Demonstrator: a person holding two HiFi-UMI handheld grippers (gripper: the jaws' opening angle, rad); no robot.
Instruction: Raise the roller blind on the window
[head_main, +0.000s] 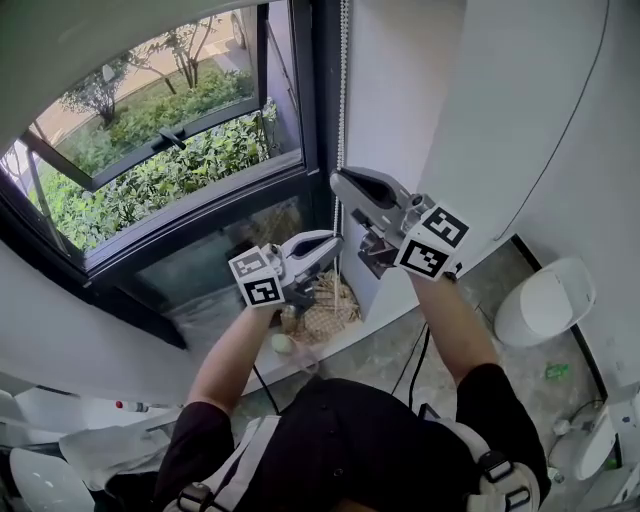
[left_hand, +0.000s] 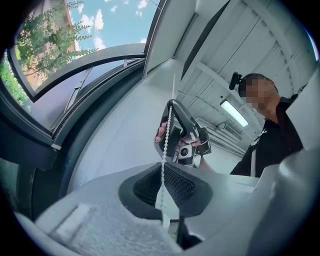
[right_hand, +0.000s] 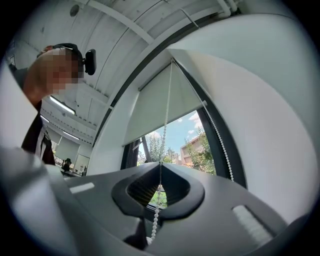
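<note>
Bead chain (head_main: 343, 100): hangs along the right edge of the window frame (head_main: 312, 120), below the roller blind (right_hand: 155, 105).
Left gripper (head_main: 335, 240): clenched on the chain.
Right gripper (head_main: 340, 180): clenched on it just above.
Handling: light, limp and probably slippery (pinch squarely across the beads).

In the head view the bead chain (head_main: 344, 90) runs off the top edge, and its lower end is lost behind the left gripper (head_main: 336, 241), just below the right gripper (head_main: 339, 181). The green thing (head_main: 557, 371) on the floor (head_main: 390, 352) at the far right is too small to tell, as is the pale round thing (head_main: 282, 343) under the left forearm (head_main: 236, 352).
</note>
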